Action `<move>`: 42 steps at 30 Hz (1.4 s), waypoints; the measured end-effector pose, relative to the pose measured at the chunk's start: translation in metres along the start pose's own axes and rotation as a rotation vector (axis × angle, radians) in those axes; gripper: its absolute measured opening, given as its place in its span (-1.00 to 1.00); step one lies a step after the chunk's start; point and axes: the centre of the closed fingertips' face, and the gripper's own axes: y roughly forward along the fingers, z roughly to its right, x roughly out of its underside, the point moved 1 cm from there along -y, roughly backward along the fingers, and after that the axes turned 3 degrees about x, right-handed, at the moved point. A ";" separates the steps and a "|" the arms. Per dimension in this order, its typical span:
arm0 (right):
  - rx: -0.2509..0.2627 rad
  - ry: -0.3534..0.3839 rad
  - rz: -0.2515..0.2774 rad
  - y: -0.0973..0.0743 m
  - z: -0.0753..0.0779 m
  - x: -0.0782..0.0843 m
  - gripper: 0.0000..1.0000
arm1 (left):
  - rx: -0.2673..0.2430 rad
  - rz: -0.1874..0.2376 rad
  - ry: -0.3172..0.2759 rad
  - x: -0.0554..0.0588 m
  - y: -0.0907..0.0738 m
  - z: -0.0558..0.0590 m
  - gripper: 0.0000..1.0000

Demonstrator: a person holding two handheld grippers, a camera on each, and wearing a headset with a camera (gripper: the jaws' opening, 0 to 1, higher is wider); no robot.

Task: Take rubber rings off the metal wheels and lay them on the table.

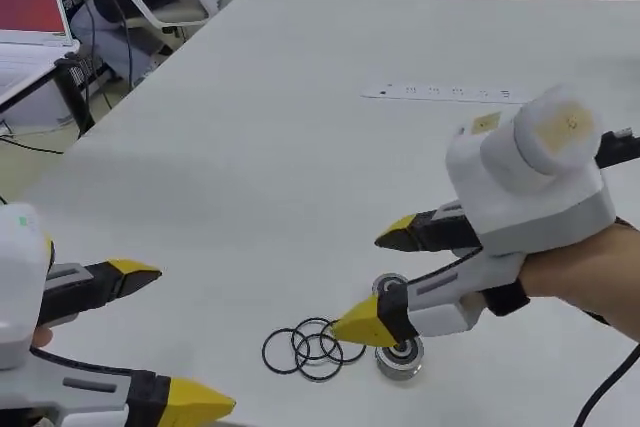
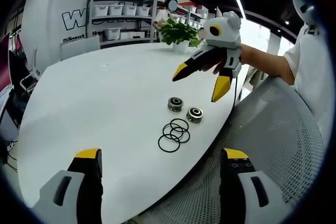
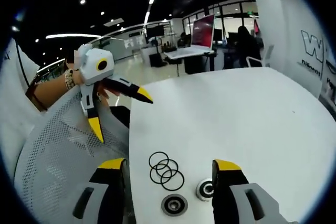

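Two metal wheels (image 1: 400, 359) rest on the table (image 1: 300, 147) just below the right gripper (image 1: 365, 284), whose jaws are spread wide and empty. Loose rubber rings (image 1: 312, 347) lie at the wheels' 9 o'clock. Farther out that way, the left gripper (image 1: 188, 339) is also spread and empty, so the right is nearer.

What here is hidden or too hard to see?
- Head view: the right tool covers most of the far wheel and part of the near wheel.
- Left gripper view: both wheels are too small to tell whether rubber is on them.
- Head view: the left tool is cut off by the frame's edge.
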 end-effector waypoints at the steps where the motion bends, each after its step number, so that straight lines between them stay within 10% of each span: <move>1: 0.004 0.000 0.013 -0.004 0.001 -0.005 0.35 | 0.002 0.002 0.002 0.000 0.000 0.000 0.84; 16: 0.101 0.048 0.253 -0.079 0.017 -0.033 0.71 | 0.070 0.047 0.044 -0.011 0.002 0.012 0.92; 27: 0.206 0.012 0.332 -0.119 0.023 -0.009 0.98 | 0.045 0.056 0.128 -0.024 -0.004 0.007 0.99; 42: 0.306 0.072 0.362 -0.127 0.017 0.035 0.98 | -0.012 0.128 0.170 -0.037 -0.012 -0.002 0.95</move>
